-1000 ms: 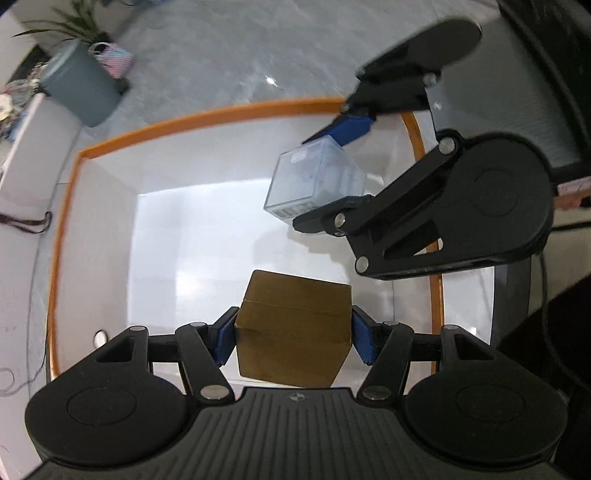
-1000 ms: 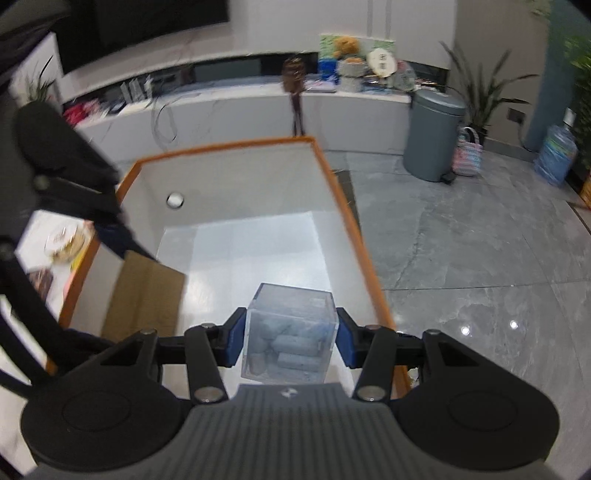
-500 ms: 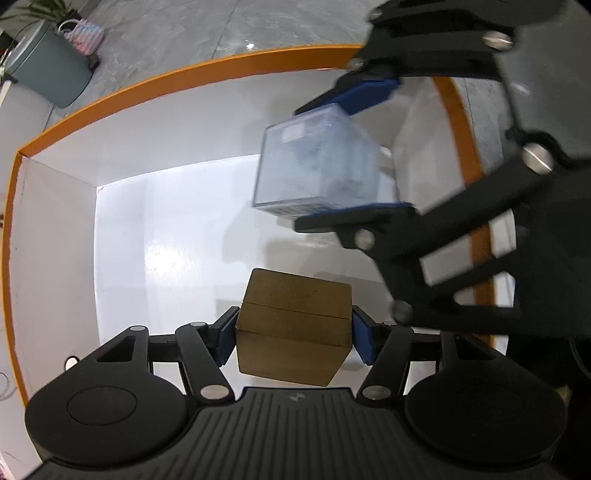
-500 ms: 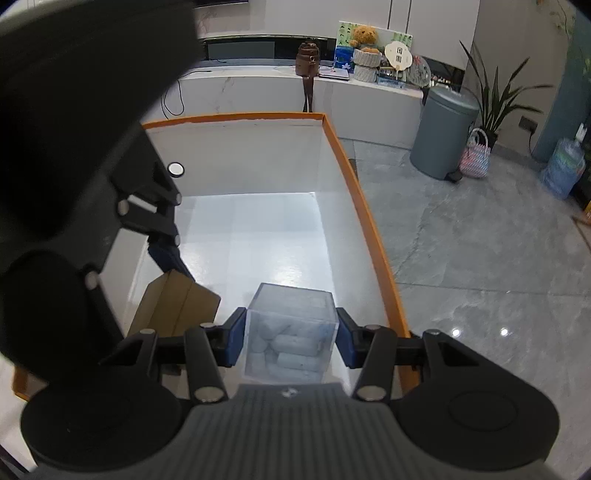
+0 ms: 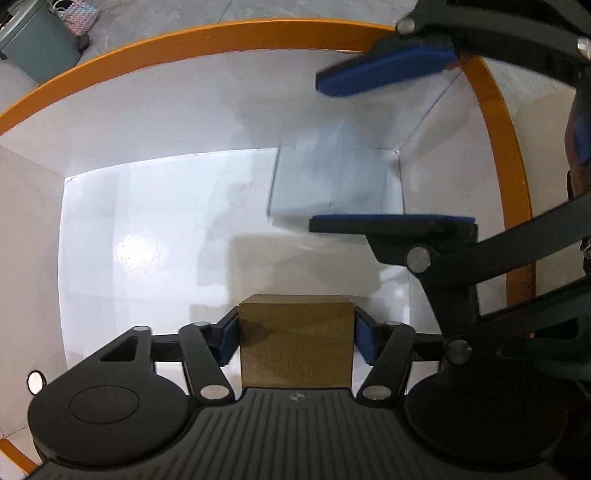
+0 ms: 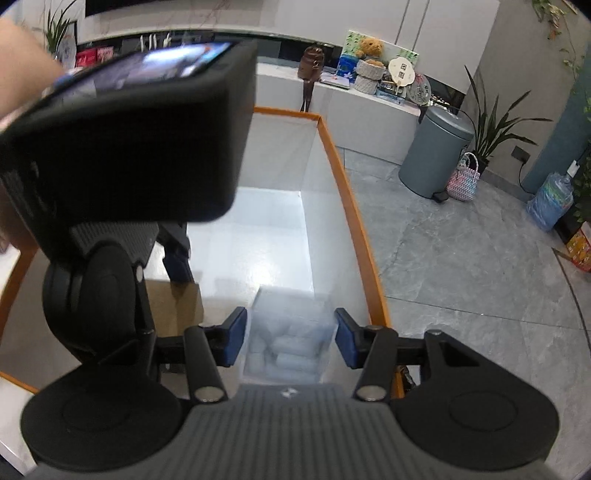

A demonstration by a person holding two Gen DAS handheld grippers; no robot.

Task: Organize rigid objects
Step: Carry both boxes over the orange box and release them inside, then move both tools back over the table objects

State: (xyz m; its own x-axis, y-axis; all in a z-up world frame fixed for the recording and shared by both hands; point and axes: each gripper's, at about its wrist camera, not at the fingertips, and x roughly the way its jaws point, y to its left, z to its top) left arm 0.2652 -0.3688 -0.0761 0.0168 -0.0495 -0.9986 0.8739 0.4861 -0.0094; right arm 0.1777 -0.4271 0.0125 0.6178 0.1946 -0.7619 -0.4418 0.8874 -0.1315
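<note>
A brown cardboard box [image 5: 295, 354] sits squarely on the floor of the white bin with the orange rim [image 5: 221, 35]. My left gripper [image 5: 297, 332] points straight down over it. Its jaws are opening, with the box still between the blue pads and a thin gap on each side. My right gripper [image 6: 290, 336] is also opening. The clear plastic box [image 6: 288, 339] of pale cylinders lies between its fingers, free of both pads and blurred. In the left wrist view the clear box [image 5: 332, 177] is low in the bin's far right corner.
The left gripper's black body [image 6: 129, 140] fills the upper left of the right wrist view. Beyond the bin's rim [image 6: 354, 206] is grey tile floor with a grey trash can [image 6: 432, 155], a woven bag [image 6: 461, 177] and a water bottle [image 6: 550, 203].
The left gripper sank into the bin and the tilted brown box now sits level with the pads off it. The right jaws parted and the clear box dropped toward the corner.
</note>
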